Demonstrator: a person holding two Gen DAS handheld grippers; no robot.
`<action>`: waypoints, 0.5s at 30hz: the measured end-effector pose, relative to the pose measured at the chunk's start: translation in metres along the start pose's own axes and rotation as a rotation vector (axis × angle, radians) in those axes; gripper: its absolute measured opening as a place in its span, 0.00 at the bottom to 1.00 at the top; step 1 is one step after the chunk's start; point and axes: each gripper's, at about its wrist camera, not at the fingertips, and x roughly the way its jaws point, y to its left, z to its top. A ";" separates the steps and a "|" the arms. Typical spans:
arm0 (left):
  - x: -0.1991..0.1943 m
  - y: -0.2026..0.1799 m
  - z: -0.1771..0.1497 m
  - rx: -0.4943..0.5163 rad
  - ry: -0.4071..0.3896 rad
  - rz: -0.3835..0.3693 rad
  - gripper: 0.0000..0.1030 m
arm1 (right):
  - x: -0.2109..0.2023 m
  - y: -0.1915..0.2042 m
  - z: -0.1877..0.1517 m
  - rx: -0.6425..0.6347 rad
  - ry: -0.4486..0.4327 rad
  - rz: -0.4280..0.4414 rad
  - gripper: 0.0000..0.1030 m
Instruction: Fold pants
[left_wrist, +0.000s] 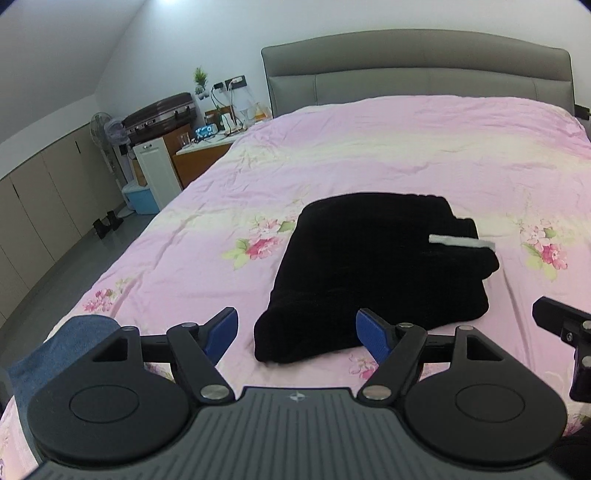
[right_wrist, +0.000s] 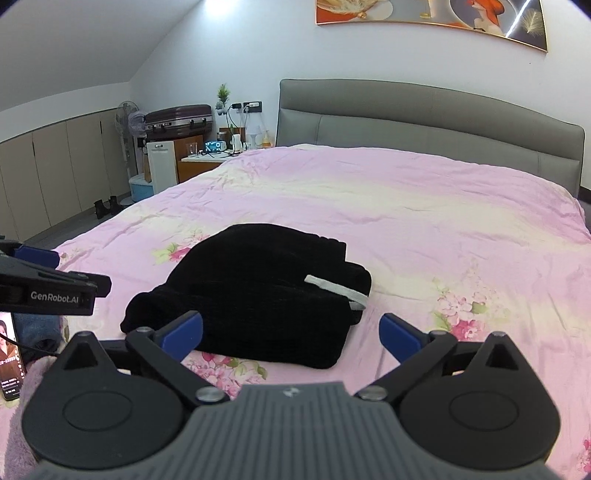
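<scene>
At the far left of the left wrist view a wall of beige cabinets (left_wrist: 44, 192) is seen, with a standing fan (left_wrist: 107, 133), a dark suitcase (left_wrist: 160, 112) on a cupboard and a cluttered nightstand (left_wrist: 207, 142) beside the bed's grey headboard (left_wrist: 417, 66). Nearer, at the bed's left edge, a piece of blue denim fabric (left_wrist: 62, 343) is lying, and in the right wrist view a lit phone (right_wrist: 11, 354) is propped there too. The left tool (left_wrist: 297, 338) is held released, its blue pads spread and nothing between them, just short of the near left corner of the black pants (left_wrist: 373, 273). The pants are lying as a compact folded bundle on the pink floral bedcover (left_wrist: 369, 147), towards the near side of the bed, with a grey-white strip (left_wrist: 461, 242) sticking out at the bundle's right side. The right tool (right_wrist: 291, 334) is likewise held released and empty, just in front of the bundle's near edge. The folding is judged to be essentially done, with both tools clear of the cloth. If anything is left, a light tidying would be called for: the loose strip tucked in and the bulging right end pressed flat. Nothing is seen in the way on the bedcover; only the denim and phone lie near the left tool.
</scene>
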 end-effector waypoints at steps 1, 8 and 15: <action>0.002 -0.001 -0.004 0.004 0.010 0.006 0.83 | 0.003 0.000 -0.001 0.002 0.008 0.001 0.95; 0.016 -0.004 -0.020 -0.003 0.078 0.003 0.83 | 0.020 0.001 -0.009 0.016 0.060 0.010 0.95; 0.019 -0.003 -0.021 -0.014 0.093 -0.012 0.83 | 0.023 0.002 -0.011 0.003 0.068 0.002 0.95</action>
